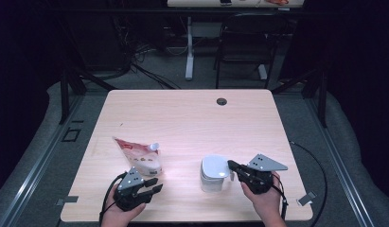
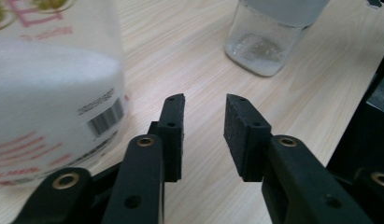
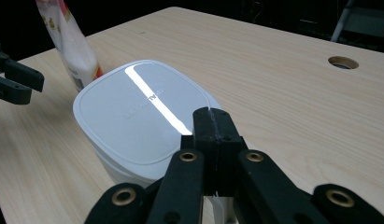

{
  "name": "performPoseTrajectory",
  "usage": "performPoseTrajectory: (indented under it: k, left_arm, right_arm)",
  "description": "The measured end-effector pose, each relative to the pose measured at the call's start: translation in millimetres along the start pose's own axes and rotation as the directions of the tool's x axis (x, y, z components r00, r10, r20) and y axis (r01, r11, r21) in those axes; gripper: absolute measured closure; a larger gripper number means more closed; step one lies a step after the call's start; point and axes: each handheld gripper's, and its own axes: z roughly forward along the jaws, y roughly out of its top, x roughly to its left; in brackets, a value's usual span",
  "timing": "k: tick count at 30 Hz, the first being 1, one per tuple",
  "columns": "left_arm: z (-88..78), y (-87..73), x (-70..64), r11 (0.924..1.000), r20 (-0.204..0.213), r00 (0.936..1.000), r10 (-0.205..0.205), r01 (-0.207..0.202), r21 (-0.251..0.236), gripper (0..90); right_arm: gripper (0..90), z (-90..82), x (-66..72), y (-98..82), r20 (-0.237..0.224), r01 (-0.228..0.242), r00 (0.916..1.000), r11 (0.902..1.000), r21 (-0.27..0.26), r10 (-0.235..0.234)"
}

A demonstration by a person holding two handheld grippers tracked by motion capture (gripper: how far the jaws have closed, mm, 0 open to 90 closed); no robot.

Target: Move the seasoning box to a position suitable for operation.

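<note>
On the pale wooden table [image 1: 192, 118] two things are in hand: a clear glass jar with a white, rounded-square plastic lid [image 1: 214, 174] near the front right, and a soft white spouted pouch printed in red [image 1: 141, 156] lying to its left, spout cap pointing away from the person.

The jar looks stiff, smooth and breakable — probably the heavier of the two, with only a little white powder at its bottom, as the left gripper view shows [image 2: 264, 44]. Its glass sides would likely be slippery; the lid's rim or a tab at its edge seems the surer place to take hold. The pouch [image 2: 49, 88] looks light and yielding, liable to sag or fold if pinched mid-body, so the stiff spout neck is likely the better hold.

The right tongs [image 1: 232, 166] are pressed fully together at the jar lid's near edge [image 3: 138, 112], the tips touching the rim; they appear to pinch something thin there, though I cannot tell what. The left tongs [image 2: 204, 116] stand partly apart — a narrow gap with bare table between the pads — just beside the pouch's bottom end, touching nothing.
</note>
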Motion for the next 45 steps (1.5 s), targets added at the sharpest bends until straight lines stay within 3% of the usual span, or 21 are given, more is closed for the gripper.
performPoseTrajectory:
  k: [14,21,29,33,45]
  left_arm:
    - [32.1,36.3,-27.8,0.9989,0.078,0.9959,0.046,-0.045,-0.011,89.9]
    - [45.0,53.9,-36.7,0.9984,0.112,0.9924,0.051,-0.048,-0.028,90.0]
    - [54.7,70.7,-47.6,0.9963,0.136,0.9871,0.084,-0.081,-0.029,90.0]
    - [60.4,73.9,-52.4,0.9949,0.139,0.9851,0.1,-0.098,-0.023,90.0]
    - [62.0,81.1,-54.6,0.9956,0.149,0.9846,0.092,-0.088,-0.032,90.0]
  right_arm:
    - [90.0,0.0,0.1,-0.9,-0.003,-0.006,1.0,1.0,-0.007,0.006]
    - [90.0,-0.3,-0.8,-1.6,-0.008,-0.011,0.9999,0.9999,-0.009,0.011]
    - [90.0,-0.3,-0.5,-1.6,-0.006,-0.005,1.0,0.9999,-0.009,0.005]
    - [90.0,-0.4,0.2,-1.6,-0.002,-0.005,1.0,0.9999,-0.01,0.005]
    - [90.0,-0.8,0.4,-2.0,-0.002,-0.004,1.0,0.9999,-0.011,0.004]
